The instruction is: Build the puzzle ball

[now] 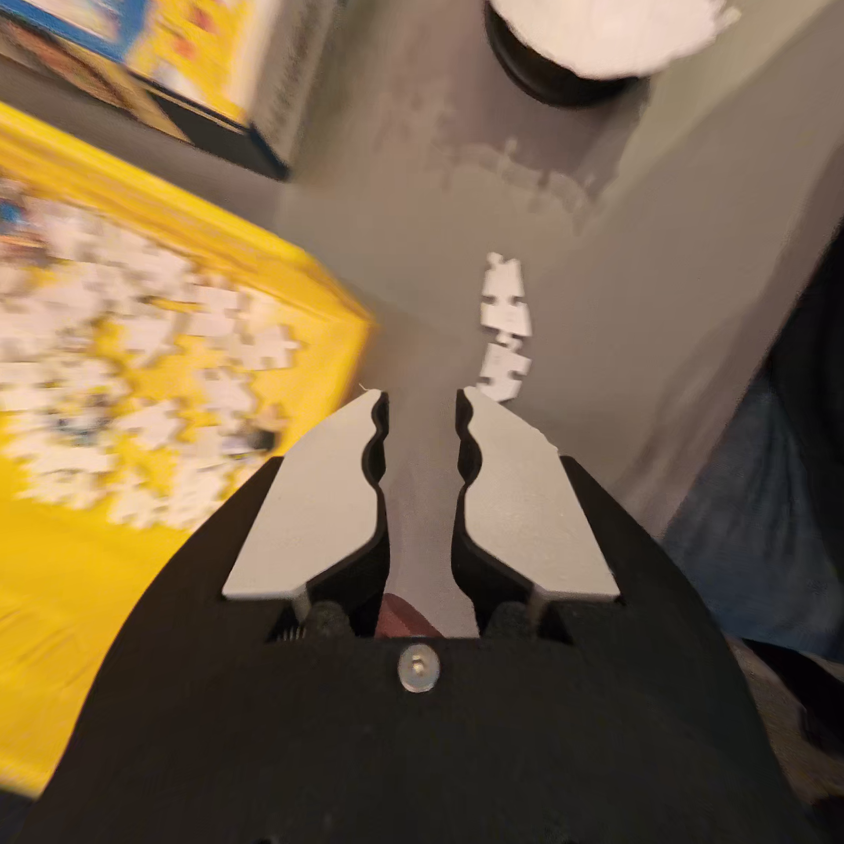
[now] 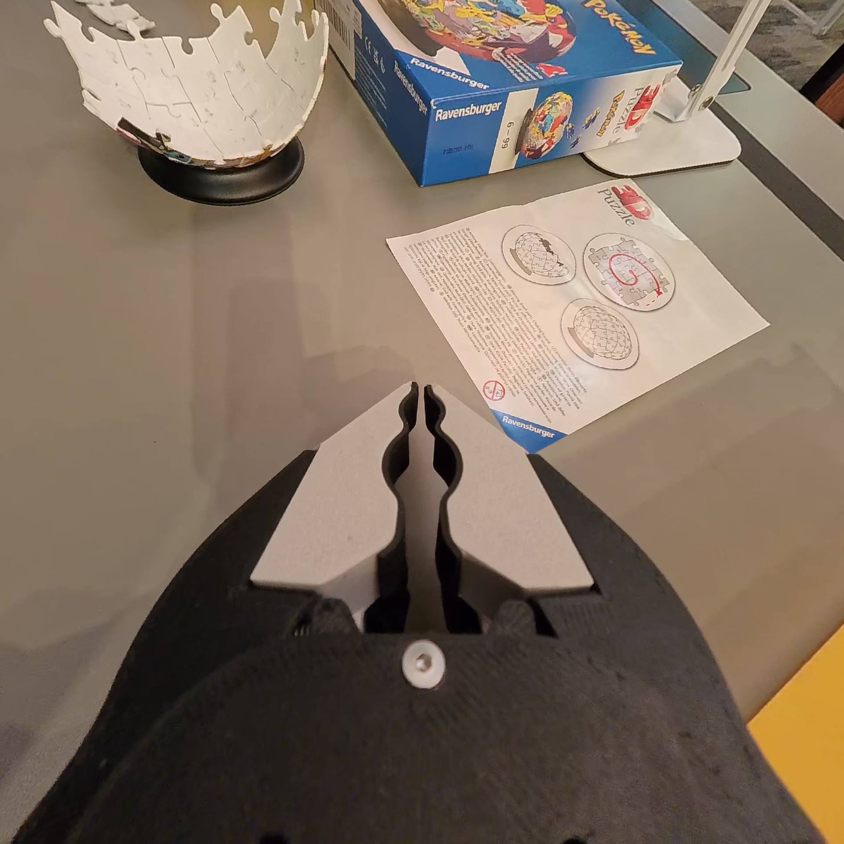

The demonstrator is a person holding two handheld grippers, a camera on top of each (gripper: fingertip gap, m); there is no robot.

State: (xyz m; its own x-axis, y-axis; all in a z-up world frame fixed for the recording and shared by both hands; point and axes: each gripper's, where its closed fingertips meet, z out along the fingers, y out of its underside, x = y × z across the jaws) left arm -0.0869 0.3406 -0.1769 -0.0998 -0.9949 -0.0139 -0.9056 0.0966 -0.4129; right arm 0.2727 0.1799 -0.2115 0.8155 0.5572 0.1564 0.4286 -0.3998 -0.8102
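Note:
The half-built puzzle ball (image 2: 196, 91) is a white bowl of joined pieces on a black ring stand (image 2: 224, 178), far left in the right wrist view. It also shows blurred at the top of the left wrist view (image 1: 593, 36). A short strip of three joined white pieces (image 1: 504, 329) lies on the grey table just ahead and right of my left gripper (image 1: 422, 397), which is open and empty. My right gripper (image 2: 421, 388) is shut on nothing, over bare table. A yellow tray (image 1: 68, 571) holds several loose white pieces (image 1: 137, 365).
The blue puzzle box (image 2: 525, 91) lies behind the instruction leaflet (image 2: 571, 310). A white lamp base (image 2: 662, 146) stands far right. The box (image 1: 182, 68) shows blurred in the left wrist view. A person's leg in jeans (image 1: 753, 525) is at the right. One gripper's finger ends stand about 40 centimetres off the other's. The half-built puzzle ball (image 2: 196, 91) is about 20 centimetres from both grippers' fingertips.

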